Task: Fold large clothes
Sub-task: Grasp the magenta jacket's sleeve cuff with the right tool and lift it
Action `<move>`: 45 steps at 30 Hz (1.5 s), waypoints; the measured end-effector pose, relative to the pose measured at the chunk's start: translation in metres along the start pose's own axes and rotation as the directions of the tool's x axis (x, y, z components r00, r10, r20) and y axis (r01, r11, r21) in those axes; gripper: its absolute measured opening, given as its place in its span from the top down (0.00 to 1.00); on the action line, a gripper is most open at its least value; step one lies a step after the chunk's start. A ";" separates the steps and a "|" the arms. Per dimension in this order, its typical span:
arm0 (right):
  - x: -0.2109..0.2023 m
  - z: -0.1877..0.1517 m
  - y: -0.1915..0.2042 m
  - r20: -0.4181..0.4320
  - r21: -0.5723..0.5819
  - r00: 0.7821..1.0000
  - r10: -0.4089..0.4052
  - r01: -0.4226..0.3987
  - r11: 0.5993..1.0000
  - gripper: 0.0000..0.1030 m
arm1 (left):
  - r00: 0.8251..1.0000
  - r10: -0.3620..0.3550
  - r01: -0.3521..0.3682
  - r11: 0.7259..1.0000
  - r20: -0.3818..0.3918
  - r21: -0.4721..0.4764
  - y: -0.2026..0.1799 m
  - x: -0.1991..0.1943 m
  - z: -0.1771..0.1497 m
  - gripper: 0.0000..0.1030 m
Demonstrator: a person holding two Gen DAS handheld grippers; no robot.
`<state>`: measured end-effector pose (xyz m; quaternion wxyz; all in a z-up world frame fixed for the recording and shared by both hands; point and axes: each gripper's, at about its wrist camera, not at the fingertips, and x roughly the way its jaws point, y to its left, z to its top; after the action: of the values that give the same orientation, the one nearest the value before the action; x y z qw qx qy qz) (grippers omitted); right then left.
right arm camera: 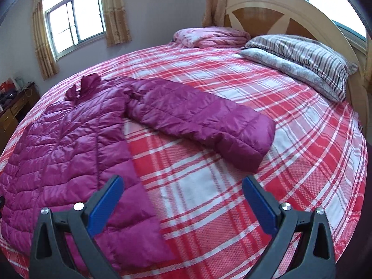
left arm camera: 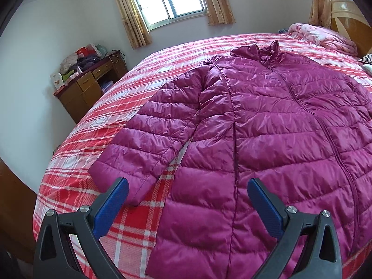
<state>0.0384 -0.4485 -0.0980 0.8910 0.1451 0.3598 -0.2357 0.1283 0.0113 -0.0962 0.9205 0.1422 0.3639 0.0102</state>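
A long magenta quilted down coat lies flat and zipped on the bed, collar toward the far side. Its left sleeve lies spread out beside the body. My left gripper is open and empty, hovering above the coat's lower left part near the sleeve cuff. In the right wrist view the coat body is at the left and its right sleeve stretches out to the right. My right gripper is open and empty, above the coat's hem edge and the bare sheet.
The bed has a red and white plaid sheet. A folded pink quilt and striped pillows lie by the wooden headboard. A cluttered wooden desk stands by the wall under the window.
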 end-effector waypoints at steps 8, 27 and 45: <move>0.030 0.019 -0.061 -0.036 0.186 0.999 -0.041 0.047 0.981 0.00 | 1.000 0.021 -0.022 1.000 -0.013 -0.013 -0.001 0.043 0.019 0.01; 0.038 0.081 -0.079 0.031 0.182 0.999 -0.023 0.017 0.983 0.86 | 1.000 -0.012 0.009 0.994 -0.026 -0.107 0.033 0.045 0.012 0.01; -0.040 0.142 0.099 0.316 -0.384 0.946 0.070 0.060 0.922 0.88 | 0.994 0.106 -0.109 0.971 -0.027 -0.211 0.114 0.060 0.019 0.01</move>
<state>0.1469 -0.4126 0.0383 0.9494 -0.0741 0.2478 -0.1782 0.1949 0.1231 -0.0926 0.9256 0.0625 0.3596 0.0999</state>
